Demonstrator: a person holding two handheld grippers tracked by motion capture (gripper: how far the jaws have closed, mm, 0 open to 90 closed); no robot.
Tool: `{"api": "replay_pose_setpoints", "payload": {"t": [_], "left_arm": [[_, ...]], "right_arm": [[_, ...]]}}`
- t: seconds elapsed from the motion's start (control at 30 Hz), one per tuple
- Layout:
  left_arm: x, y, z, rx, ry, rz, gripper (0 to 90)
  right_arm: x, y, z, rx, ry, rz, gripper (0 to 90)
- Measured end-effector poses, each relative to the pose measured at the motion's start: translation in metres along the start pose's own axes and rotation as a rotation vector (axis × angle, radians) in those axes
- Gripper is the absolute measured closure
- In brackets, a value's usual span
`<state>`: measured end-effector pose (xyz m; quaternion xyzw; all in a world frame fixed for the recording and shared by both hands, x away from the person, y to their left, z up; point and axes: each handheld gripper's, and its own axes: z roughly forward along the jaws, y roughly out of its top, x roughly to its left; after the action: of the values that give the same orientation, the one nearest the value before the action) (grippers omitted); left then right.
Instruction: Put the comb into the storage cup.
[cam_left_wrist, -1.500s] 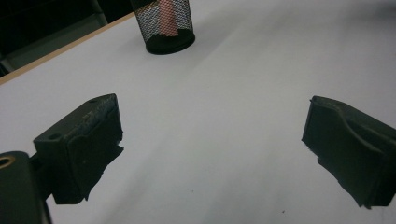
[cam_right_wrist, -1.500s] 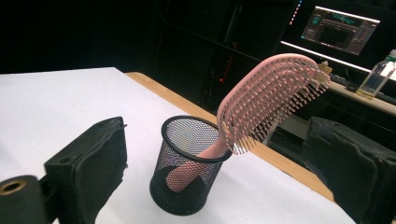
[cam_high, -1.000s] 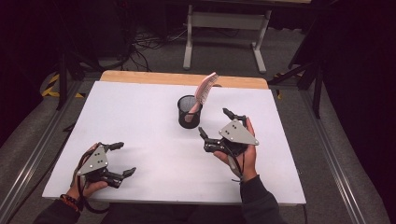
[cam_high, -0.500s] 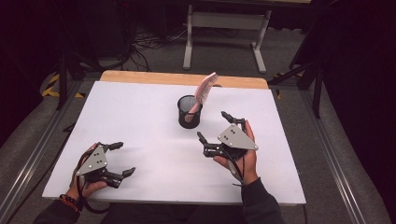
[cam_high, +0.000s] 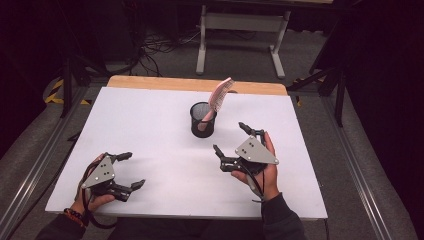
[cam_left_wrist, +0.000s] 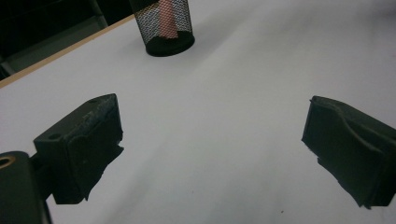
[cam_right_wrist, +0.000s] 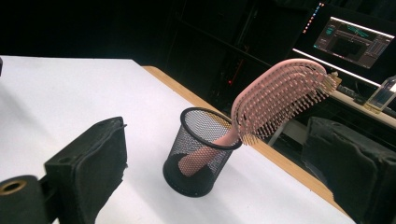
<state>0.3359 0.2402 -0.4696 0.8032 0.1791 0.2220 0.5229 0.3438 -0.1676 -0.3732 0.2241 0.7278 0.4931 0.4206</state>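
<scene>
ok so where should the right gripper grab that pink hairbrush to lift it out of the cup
Probably the neck just above the rim of the mesh cup, where the pink hairbrush narrows below its bristles. Its handle stands in the cup and the head leans out over the rim, so the open right gripper should come from the side, jaws across the neck, then lift along the lean.

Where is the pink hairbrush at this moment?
In the high view the pink hairbrush stands handle-down in the black mesh cup toward the far middle of the white table, leaning right, just beyond the open right gripper.
</scene>
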Motion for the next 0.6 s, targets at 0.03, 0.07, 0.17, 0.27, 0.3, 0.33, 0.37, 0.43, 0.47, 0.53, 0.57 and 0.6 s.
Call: {"api": "replay_pose_setpoints", "payload": {"t": [0.03, 0.07, 0.17, 0.27, 0.3, 0.33, 0.37, 0.43, 0.47, 0.53, 0.57, 0.6], "left_arm": [[-0.0001, -0.0001, 0.0001, 0.002, 0.000, 0.000, 5.5], [-0.0001, 0.0001, 0.0000, 0.004, -0.001, 0.001, 5.5], [0.0000, 0.0002, -0.0002, 0.002, 0.001, 0.004, 5.5], [-0.0001, 0.0001, 0.0001, 0.001, 0.000, 0.001, 5.5], [-0.0001, 0.0001, 0.0001, 0.001, 0.000, 0.001, 5.5], [-0.0001, 0.0002, 0.0000, 0.003, -0.002, 0.002, 5.5], [-0.0002, 0.0003, 0.0001, 0.004, -0.002, 0.003, 5.5], [0.0000, 0.0004, -0.0002, 0.005, -0.001, 0.006, 5.5], [0.0000, 0.0003, -0.0001, 0.002, 0.000, 0.005, 5.5], [0.0000, 0.0003, -0.0002, 0.002, 0.001, 0.005, 5.6], [0.0000, 0.0003, -0.0002, 0.001, 0.001, 0.005, 5.6], [-0.0001, 0.0004, -0.0001, 0.001, 0.000, 0.006, 5.6]], "right_arm": [[0.0003, -0.0003, -0.0005, 0.002, 0.000, -0.003, 7.0], [0.0006, -0.0006, -0.0012, 0.005, 0.002, -0.007, 7.0], [0.0011, -0.0017, -0.0029, 0.007, 0.003, -0.009, 7.0], [0.0013, -0.0030, -0.0048, 0.009, 0.004, -0.010, 7.0], [0.0014, -0.0034, -0.0054, 0.012, 0.003, -0.012, 7.0], [0.0014, -0.0038, -0.0060, 0.012, 0.002, -0.014, 7.0], [0.0014, -0.0044, -0.0066, 0.013, 0.004, -0.014, 7.0], [0.0016, -0.0056, -0.0076, 0.018, 0.002, -0.015, 6.9], [0.0013, -0.0061, -0.0080, 0.019, 0.005, -0.015, 7.0], [0.0008, -0.0079, -0.0089, 0.021, 0.009, -0.006, 7.0], [0.0006, -0.0086, -0.0092, 0.023, 0.009, -0.005, 7.0], [0.0004, -0.0097, -0.0101, 0.025, 0.011, -0.006, 7.0]]}}
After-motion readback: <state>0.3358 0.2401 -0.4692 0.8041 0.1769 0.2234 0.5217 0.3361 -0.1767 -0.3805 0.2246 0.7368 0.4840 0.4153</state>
